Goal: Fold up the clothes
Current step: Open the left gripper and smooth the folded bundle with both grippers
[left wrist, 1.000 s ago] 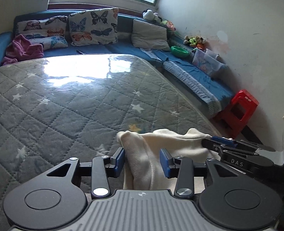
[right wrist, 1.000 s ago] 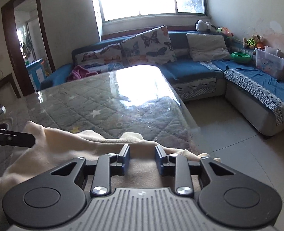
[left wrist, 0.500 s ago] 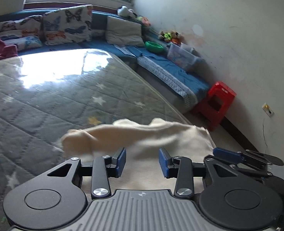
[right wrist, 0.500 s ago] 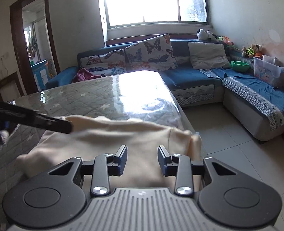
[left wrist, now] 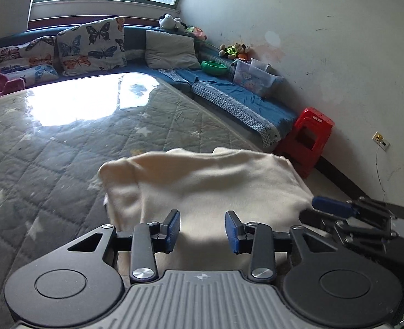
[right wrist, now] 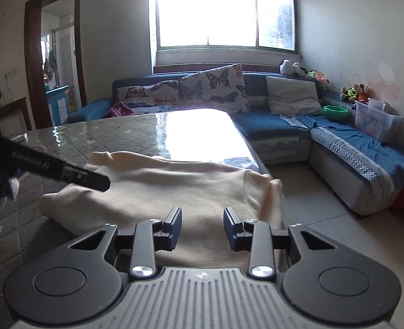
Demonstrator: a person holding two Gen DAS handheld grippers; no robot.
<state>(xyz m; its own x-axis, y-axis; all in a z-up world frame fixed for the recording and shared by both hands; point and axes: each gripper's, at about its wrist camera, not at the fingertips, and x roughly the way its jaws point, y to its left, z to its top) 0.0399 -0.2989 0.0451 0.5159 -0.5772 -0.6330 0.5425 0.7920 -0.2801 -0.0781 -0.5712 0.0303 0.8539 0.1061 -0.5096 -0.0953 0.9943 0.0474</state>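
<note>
A cream garment point(left wrist: 215, 183) lies spread on the near right corner of the grey quilted table point(left wrist: 65, 142), its right edge hanging over the table's side point(right wrist: 273, 200). My left gripper point(left wrist: 203, 231) hovers at the garment's near edge, open, with only cloth showing behind the gap between its blue pads. My right gripper point(right wrist: 202, 229) is likewise open over the garment point(right wrist: 174, 189) near its right side. The right gripper's blue fingers point(left wrist: 330, 209) show beside the cloth's right corner in the left wrist view. One black finger point(right wrist: 87, 178) of the left gripper reaches over the cloth's left part.
A blue corner sofa point(right wrist: 270, 126) with butterfly cushions point(left wrist: 89, 46) runs behind and right of the table. A red stool point(left wrist: 309, 139), a clear plastic box point(left wrist: 254, 78) and a green bowl point(left wrist: 214, 67) stand on the right. Tiled floor point(right wrist: 311, 205) lies beyond the table edge.
The garment went from a bunched heap between the grippers to a wider, flatter sheet. Both grippers drew back toward its near edge and stayed open.
</note>
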